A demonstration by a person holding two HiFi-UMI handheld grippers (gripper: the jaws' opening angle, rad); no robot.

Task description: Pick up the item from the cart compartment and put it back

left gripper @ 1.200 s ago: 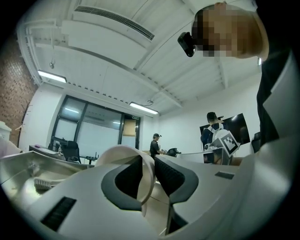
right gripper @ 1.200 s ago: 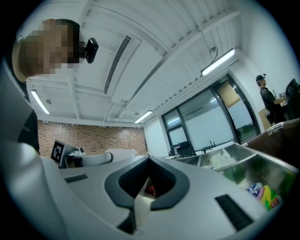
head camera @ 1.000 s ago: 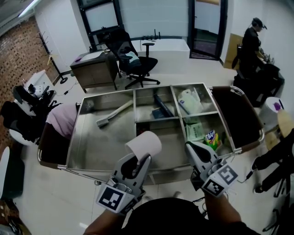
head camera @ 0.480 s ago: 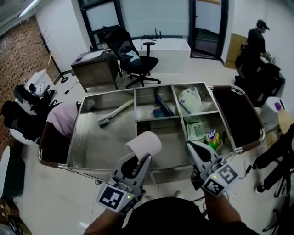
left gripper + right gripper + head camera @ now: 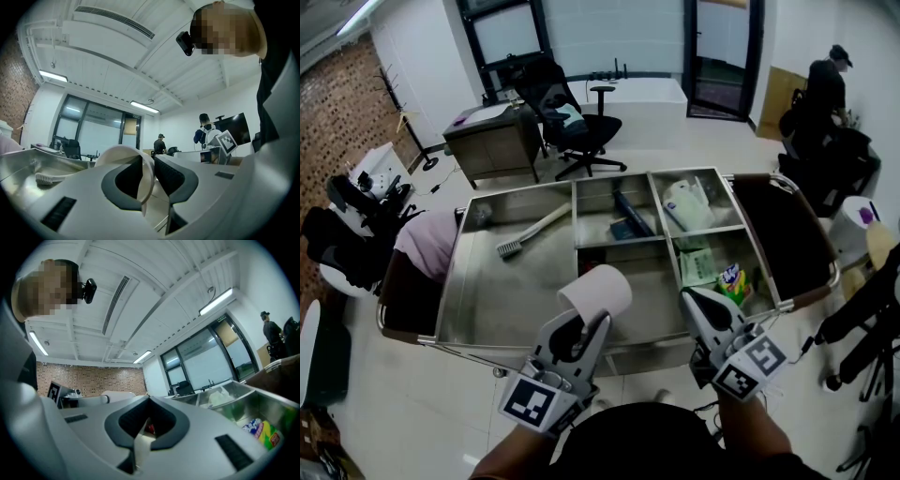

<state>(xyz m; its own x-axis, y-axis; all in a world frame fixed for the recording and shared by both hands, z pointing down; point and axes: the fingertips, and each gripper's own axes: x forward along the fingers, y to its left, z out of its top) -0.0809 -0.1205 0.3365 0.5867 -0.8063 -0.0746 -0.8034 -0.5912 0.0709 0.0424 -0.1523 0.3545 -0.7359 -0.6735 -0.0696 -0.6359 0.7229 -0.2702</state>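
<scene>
A white paper roll (image 5: 595, 292) hangs above the near edge of the steel cart (image 5: 478, 323), in front of its middle compartment. My left gripper (image 5: 586, 321) is shut on the roll's wall from below. In the left gripper view the roll's (image 5: 123, 154) curved white wall is pinched between the dark pads (image 5: 171, 176) of my left gripper (image 5: 149, 161). My right gripper (image 5: 692, 298) hovers over the cart's near right rim, tips together and empty. In the right gripper view my right gripper's (image 5: 149, 401) jaws meet with nothing between them.
The cart's large left bay holds a white brush (image 5: 530, 232). Right compartments hold a white bag (image 5: 686, 204), green packets (image 5: 698, 267) and a colourful pack (image 5: 733, 281). A pink bag (image 5: 427, 246) hangs at the left end, a dark one (image 5: 783, 239) at the right. A person (image 5: 825, 89) stands far right.
Both grippers and the roll have stayed almost still. The person at the far right has shifted a little.
</scene>
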